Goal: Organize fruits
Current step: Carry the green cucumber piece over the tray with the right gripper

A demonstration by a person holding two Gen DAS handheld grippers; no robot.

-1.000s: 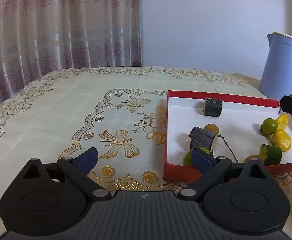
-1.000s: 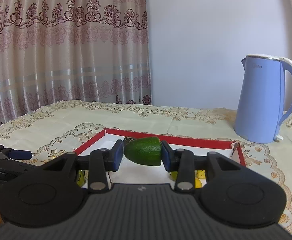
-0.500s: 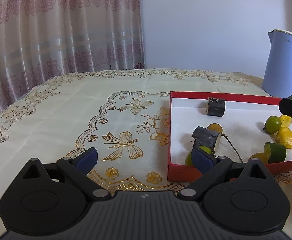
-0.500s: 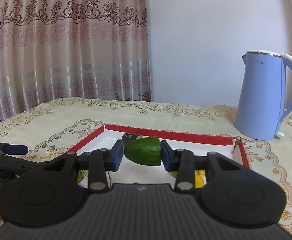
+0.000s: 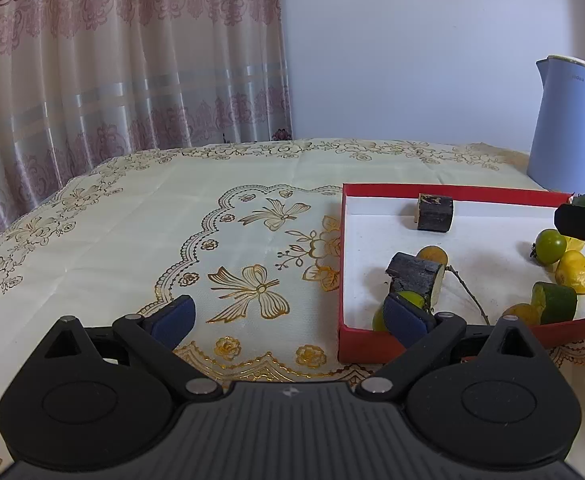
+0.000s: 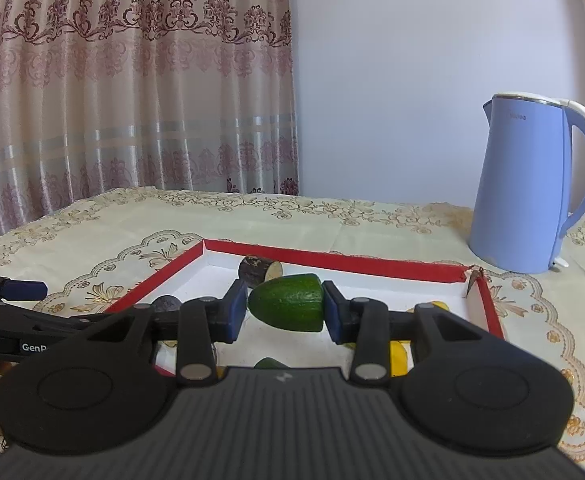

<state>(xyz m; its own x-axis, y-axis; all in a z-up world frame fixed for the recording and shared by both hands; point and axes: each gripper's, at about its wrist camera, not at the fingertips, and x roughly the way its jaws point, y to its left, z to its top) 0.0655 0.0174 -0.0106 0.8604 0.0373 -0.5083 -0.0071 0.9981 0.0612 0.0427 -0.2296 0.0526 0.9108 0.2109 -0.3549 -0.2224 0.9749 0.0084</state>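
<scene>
Fingers (image 6: 239, 312) of the right gripper (image 6: 286, 310) clamp a green fruit piece (image 6: 288, 303) above the red tray (image 6: 372, 265) for placing, while the left gripper (image 5: 288, 314) waits open near the counter's (image 5: 172, 220) front edge.

Left wrist view: camera sits low behind the left gripper (image 5: 288, 316), just above the tablecloth (image 5: 172, 208), facing forward toward the curtain (image 5: 112, 60) at 11 o'clock and the wall at 1 o'clock. The red tray (image 5: 444, 193) lies near, at 2 o'clock; the kettle (image 5: 568, 136) stands beyond it at the frame's right edge.

Right wrist view: camera sits behind the right gripper (image 6: 285, 311), raised over the red tray's (image 6: 372, 263) near side, facing the same curtain (image 6: 132, 80) and wall. Kettle (image 6: 532, 192) at 2 o'clock.

Shared ground: tray, kettle, curtain and tablecloth (image 6: 292, 216). Each view catches the other gripper: the right one at 3 o'clock in the left view, the left one at 9 o'clock in the right view
</scene>
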